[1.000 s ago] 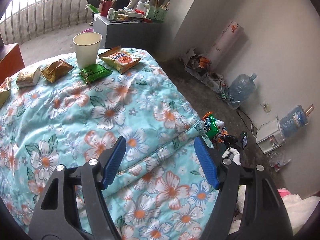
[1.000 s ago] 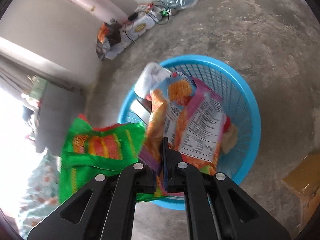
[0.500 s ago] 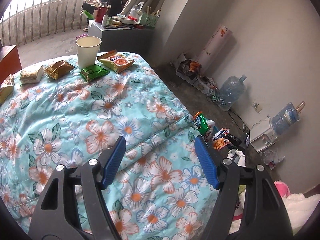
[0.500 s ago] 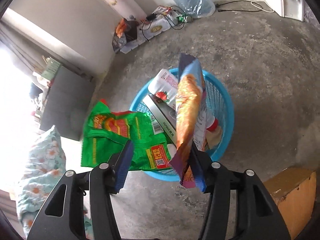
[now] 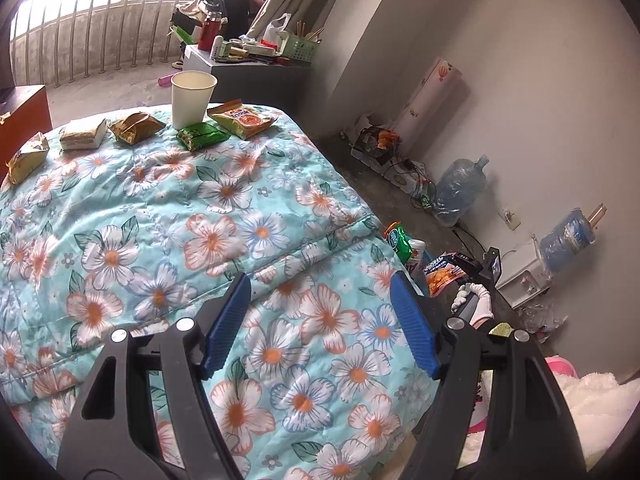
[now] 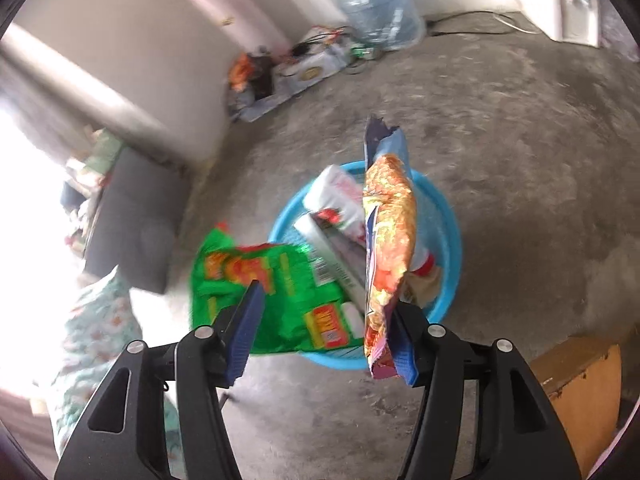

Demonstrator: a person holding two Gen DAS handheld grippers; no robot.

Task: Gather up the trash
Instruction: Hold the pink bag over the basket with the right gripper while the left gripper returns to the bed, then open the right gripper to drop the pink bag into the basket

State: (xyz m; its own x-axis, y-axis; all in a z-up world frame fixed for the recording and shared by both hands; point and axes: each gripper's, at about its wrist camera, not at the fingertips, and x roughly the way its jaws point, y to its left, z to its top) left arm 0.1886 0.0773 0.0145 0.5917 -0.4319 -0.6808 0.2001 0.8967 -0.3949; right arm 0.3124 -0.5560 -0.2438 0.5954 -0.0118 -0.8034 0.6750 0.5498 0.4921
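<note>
Clinging to right tool (image 6: 324, 328) right pad, orange snack bag (image 6: 389, 248) upright over blue basket (image 6: 448, 240); jaws just closing, unclamped; left tool (image 5: 320, 320) wide, empty.

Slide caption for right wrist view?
Open right gripper, orange snack bag clinging to one finger above blue plastic basket of trash.

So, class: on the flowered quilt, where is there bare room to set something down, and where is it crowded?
The quilt is bare from the left gripper up to the far edge. That far edge is crowded: paper cup, green packet, yellow packet, brown packets. The blue basket on the floor is full.
</note>
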